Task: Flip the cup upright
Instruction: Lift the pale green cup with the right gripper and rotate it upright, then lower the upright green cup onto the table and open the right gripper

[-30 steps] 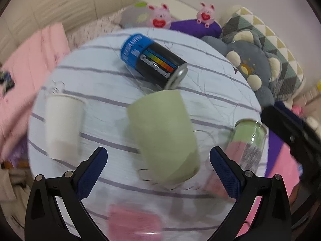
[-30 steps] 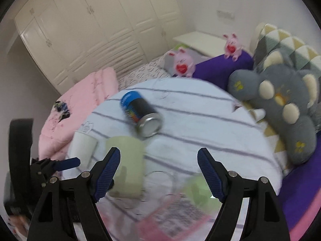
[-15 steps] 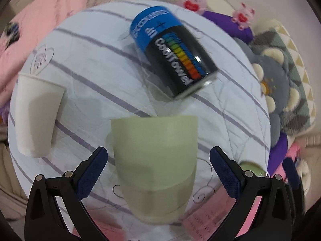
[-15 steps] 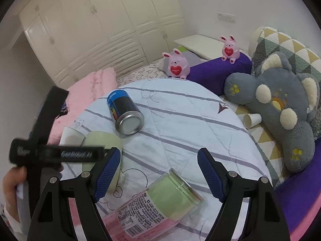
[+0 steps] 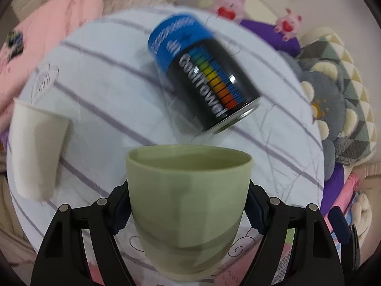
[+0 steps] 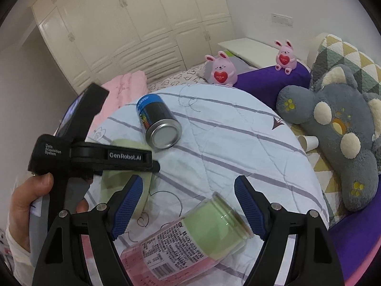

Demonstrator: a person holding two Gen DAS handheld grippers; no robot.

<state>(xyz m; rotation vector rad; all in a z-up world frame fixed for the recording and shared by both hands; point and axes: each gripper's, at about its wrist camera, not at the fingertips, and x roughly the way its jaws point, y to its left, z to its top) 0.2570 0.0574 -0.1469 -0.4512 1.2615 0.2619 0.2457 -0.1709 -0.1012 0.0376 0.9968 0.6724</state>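
A pale green cup [image 5: 188, 202] lies on its side on the striped round table, mouth pointing away from me. My left gripper [image 5: 188, 211] has its blue pads against both sides of the cup. In the right wrist view the cup [image 6: 140, 197] is partly hidden behind the left gripper's black body [image 6: 95, 159]. My right gripper [image 6: 188, 205] is open and empty, above a clear jar [image 6: 190, 238] lying on its side.
A blue and black can [image 5: 204, 71] lies on its side beyond the cup. A white paper cup [image 5: 35, 152] lies at the table's left edge. Plush toys [image 6: 333, 124] and pillows ring the table [image 6: 238, 143]; another paper cup [image 6: 308, 142] lies by the grey plush.
My left gripper moved in around the green cup and closed its fingers onto its sides. The right gripper stayed open and nearly still.
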